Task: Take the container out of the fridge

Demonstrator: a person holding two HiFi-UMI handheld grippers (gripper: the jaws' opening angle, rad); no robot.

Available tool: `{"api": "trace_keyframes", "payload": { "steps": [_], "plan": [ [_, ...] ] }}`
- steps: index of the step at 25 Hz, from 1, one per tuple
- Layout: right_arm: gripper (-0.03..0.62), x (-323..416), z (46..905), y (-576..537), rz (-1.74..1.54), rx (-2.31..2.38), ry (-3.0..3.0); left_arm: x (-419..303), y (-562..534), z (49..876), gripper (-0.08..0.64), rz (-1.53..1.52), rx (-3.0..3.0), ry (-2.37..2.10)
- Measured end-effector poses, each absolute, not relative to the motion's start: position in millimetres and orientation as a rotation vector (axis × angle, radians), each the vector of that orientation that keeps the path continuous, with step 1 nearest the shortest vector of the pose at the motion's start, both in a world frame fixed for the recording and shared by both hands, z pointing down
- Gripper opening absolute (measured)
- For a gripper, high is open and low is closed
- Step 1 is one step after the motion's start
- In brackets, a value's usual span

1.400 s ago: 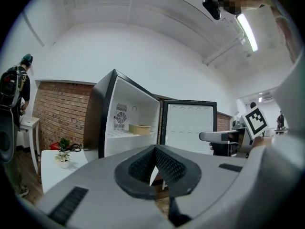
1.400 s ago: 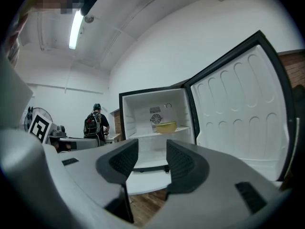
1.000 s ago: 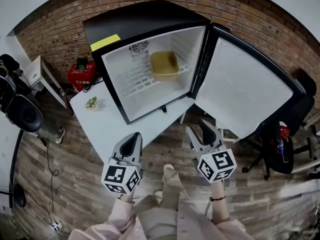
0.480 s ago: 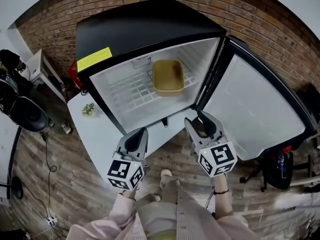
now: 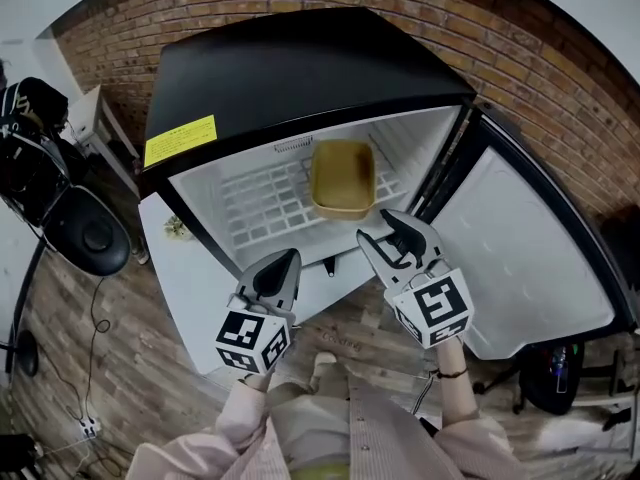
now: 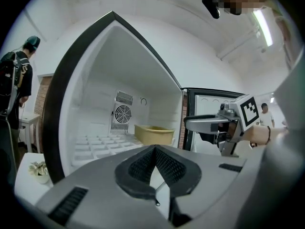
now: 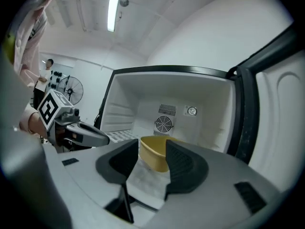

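A yellow rectangular container [image 5: 342, 177] sits on the white wire shelf [image 5: 262, 198] inside the open black fridge [image 5: 290, 68], toward the right side. In the left gripper view the container [image 6: 153, 134] is seen to the right of the rear fan; in the right gripper view the container [image 7: 153, 153] shows straight ahead between the jaws. My right gripper [image 5: 394, 238] is open just in front of the fridge mouth, close to the container and holding nothing. My left gripper [image 5: 281, 268] is shut and empty, lower left of the opening.
The fridge door [image 5: 520, 248] stands swung open at the right. The fridge rests on a white table [image 5: 180, 278] with a small plant [image 5: 178, 227]. A black office chair [image 5: 85, 230] stands left; a person [image 6: 14, 80] is beyond it. Wooden floor lies below.
Both grippers have moved up toward the fridge opening. The right gripper now reaches the fridge mouth near the container, and my view has closed in on the fridge.
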State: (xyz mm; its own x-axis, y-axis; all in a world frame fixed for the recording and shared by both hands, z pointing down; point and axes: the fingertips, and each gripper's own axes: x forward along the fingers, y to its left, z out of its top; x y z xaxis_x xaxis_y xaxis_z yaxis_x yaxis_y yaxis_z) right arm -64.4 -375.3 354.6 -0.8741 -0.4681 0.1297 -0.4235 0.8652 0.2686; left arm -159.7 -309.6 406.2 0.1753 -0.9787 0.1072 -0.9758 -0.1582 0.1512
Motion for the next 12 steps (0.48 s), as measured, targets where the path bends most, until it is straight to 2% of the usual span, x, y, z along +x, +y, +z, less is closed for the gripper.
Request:
{"api": "trace_keyframes", "payload": {
  "steps": [12],
  "plan": [
    [0.179, -103.8, 365.6, -390.8, -0.530, 0.287, -2.650, -150.8, -328.0, 407.9, -0.009, -0.011, 2.267, -1.877]
  ]
}}
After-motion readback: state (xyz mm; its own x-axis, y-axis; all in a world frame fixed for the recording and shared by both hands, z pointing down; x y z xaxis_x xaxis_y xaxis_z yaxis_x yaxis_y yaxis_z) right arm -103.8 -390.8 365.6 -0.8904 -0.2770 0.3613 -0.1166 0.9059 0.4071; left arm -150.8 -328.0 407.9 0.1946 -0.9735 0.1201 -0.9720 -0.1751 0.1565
